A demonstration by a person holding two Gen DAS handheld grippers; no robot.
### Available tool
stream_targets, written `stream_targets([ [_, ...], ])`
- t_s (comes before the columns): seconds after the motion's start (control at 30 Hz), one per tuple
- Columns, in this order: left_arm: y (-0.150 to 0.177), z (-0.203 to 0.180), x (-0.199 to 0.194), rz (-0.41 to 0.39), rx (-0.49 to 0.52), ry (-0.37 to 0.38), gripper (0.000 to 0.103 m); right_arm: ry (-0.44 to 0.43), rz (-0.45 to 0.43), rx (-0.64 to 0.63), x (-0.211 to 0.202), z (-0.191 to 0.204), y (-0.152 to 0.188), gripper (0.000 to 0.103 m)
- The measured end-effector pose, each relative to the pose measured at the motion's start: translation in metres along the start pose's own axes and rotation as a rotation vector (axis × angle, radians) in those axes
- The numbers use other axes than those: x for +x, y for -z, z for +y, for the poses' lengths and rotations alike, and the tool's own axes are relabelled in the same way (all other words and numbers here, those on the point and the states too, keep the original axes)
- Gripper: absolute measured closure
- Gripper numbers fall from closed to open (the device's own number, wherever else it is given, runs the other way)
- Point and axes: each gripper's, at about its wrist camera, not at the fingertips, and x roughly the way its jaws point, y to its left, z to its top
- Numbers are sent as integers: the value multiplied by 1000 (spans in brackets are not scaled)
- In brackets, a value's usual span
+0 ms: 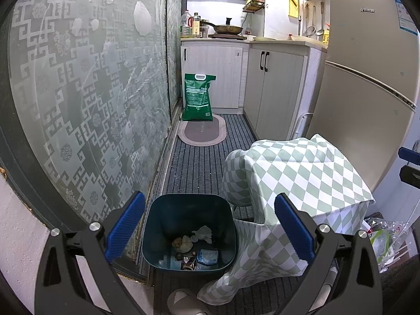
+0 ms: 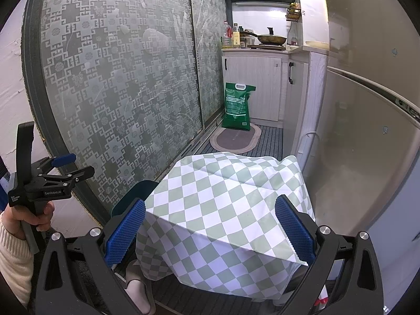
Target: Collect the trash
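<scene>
A dark teal trash bin (image 1: 189, 232) stands on the striped floor mat, between the glass door and a small table under a green-and-white checked cloth (image 1: 296, 178). Inside the bin lie crumpled tissue (image 1: 202, 233), food scraps (image 1: 182, 244) and a blue wrapper (image 1: 208, 256). My left gripper (image 1: 209, 229) is open and empty, hovering above the bin. My right gripper (image 2: 210, 232) is open and empty over the checked cloth (image 2: 225, 204). The bin's rim (image 2: 136, 191) peeks out left of the cloth. The left gripper also shows in the right wrist view (image 2: 67, 166).
A patterned glass sliding door (image 1: 86, 105) lines the left side. A fridge (image 1: 367, 84) stands on the right, with white cabinets (image 1: 275, 92) behind. A green sack (image 1: 198, 97) and an oval mat (image 1: 202, 131) lie at the far end. A slipper (image 1: 183, 302) and a plastic bag (image 1: 386, 239) are nearby.
</scene>
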Motion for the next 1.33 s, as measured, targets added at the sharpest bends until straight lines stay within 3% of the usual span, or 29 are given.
stream_targets([
  [1.33,-2,-5,-2,6,2,20,3,2,1,0,0,0,0,3],
])
